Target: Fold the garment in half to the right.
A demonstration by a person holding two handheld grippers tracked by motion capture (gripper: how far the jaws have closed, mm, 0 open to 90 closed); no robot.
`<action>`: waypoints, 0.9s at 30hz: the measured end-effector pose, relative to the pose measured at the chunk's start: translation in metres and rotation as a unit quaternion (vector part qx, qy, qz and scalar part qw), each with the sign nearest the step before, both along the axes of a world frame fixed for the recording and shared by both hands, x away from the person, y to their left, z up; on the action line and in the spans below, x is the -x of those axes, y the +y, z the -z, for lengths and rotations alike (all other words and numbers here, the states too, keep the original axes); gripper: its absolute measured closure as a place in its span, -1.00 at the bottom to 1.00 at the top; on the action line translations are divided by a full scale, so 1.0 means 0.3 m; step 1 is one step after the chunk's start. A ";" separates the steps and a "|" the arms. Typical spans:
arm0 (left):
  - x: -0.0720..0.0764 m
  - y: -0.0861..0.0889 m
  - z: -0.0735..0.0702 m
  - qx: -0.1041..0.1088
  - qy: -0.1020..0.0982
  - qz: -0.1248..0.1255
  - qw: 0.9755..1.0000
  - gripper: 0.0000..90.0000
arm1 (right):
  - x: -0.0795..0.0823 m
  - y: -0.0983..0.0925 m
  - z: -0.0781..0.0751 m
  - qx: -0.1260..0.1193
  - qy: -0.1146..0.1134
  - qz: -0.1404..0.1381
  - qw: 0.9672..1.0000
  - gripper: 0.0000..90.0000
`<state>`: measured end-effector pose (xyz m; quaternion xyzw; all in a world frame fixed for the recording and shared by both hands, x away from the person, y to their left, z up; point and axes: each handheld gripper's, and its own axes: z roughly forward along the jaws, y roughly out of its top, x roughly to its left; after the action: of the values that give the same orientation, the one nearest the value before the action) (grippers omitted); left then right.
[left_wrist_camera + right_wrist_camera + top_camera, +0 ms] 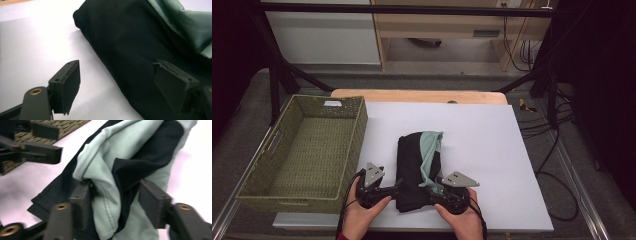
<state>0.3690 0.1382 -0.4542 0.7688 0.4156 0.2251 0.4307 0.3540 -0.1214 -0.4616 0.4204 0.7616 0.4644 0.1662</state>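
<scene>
A folded black garment (pixel 414 160) with a pale green part (pixel 430 145) lies on the white sheet (pixel 492 150), near its front edge. My left gripper (pixel 395 188) sits at the garment's near left corner. Its jaws stand wide open (pixel 117 72), one over the bare sheet and one over the black cloth (pixel 120 37). My right gripper (pixel 435 187) is at the near right corner. Its jaws (pixel 115 188) straddle a bunched green and black fold (pixel 105 157); one pad touches it, the other stands off. The left gripper (pixel 60 142) also appears farther off in the right gripper view.
A green woven basket (pixel 357 145) stands at the left, its wall along the sheet's left edge and close to my left hand. The sheet covers a wooden table (pixel 412 94). Black frame legs and cables stand at the back and right.
</scene>
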 end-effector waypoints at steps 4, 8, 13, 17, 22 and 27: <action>0.015 0.009 -0.006 -0.003 -0.004 0.002 1.000 -0.51 | 0.003 -0.008 -0.009 0.002 0.002 0.006 1.000 -0.27; 0.025 -0.003 -0.001 -0.014 0.003 0.005 1.000 -0.52 | -0.007 -0.005 -0.028 0.002 0.002 0.002 1.000 -0.40; 0.043 -0.026 0.011 -0.029 0.008 0.020 0.999 -0.54 | -0.004 -0.001 -0.058 -0.002 -0.002 0.001 1.000 -0.47; 0.050 -0.026 0.011 -0.031 0.010 0.025 0.999 -0.54 | 0.008 0.020 -0.096 0.008 -0.011 -0.008 1.000 -0.48; 0.062 -0.011 0.006 -0.029 0.009 0.021 0.999 -0.54 | 0.024 0.025 -0.133 0.008 -0.019 -0.007 1.000 -0.48; 0.086 -0.016 0.018 -0.033 0.012 0.026 0.999 -0.54 | 0.007 0.017 -0.158 0.016 -0.019 0.006 1.000 -0.43</action>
<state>0.3431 0.1334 -0.4596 0.7958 0.3931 0.2176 0.4059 0.3520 -0.1162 -0.4142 0.4133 0.7632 0.4592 0.1895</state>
